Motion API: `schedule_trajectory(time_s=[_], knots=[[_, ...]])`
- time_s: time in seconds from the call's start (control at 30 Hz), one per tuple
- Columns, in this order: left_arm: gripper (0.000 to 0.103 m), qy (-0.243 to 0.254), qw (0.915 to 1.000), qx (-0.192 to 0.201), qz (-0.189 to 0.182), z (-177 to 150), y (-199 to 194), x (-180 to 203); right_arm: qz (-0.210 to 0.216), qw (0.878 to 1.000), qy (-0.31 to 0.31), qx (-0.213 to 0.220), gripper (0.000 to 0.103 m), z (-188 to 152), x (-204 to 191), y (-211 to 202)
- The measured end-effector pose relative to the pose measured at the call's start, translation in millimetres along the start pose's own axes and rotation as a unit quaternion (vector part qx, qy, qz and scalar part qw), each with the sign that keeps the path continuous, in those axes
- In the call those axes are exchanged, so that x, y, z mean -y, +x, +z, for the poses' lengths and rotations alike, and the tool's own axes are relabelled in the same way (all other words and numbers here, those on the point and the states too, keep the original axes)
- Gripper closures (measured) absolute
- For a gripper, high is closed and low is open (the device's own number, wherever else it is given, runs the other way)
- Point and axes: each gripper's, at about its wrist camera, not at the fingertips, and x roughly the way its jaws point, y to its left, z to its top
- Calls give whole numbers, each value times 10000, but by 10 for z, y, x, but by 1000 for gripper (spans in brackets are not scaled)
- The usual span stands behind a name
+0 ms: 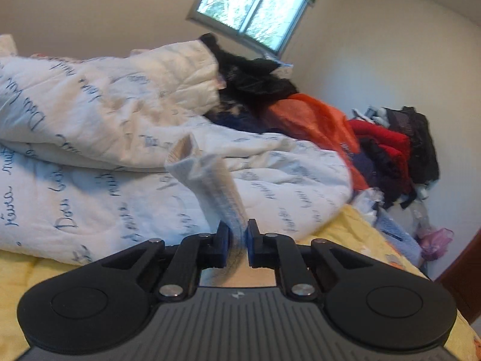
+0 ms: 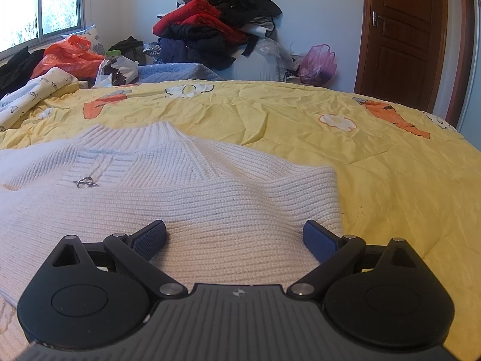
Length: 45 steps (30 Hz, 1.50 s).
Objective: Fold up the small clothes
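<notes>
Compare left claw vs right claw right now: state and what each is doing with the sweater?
Left claw is shut, pinching a fold of the white sweater and holding it lifted; right claw is wide open, gripping nothing. Left points toward the rumpled quilt and window; right sits low over the sweater lying on the yellow bedspread. Both are the same black claw with blue pads.

Blue cursive script is printed all over the white quilt point(image 1: 99, 114), but the blur leaves none of it reliably readable.
</notes>
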Motion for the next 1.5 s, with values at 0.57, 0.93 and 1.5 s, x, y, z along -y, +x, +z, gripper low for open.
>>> schedule_trajectory(time_s=[0.57, 0.93, 1.5], knots=[[94, 2207, 9156, -2340, -2415, -2466, -581, 2316, 163, 9996, 234, 65, 6, -12, 47, -22], [26, 1085, 9637, -1885, -1549, -1794, -458, 1124, 66, 9999, 125, 46, 3, -12, -9, -17], [0, 854, 9594, -1619, -2145, -1900, -439, 874, 3793, 9007, 718, -1993, 17, 801, -2554, 512]])
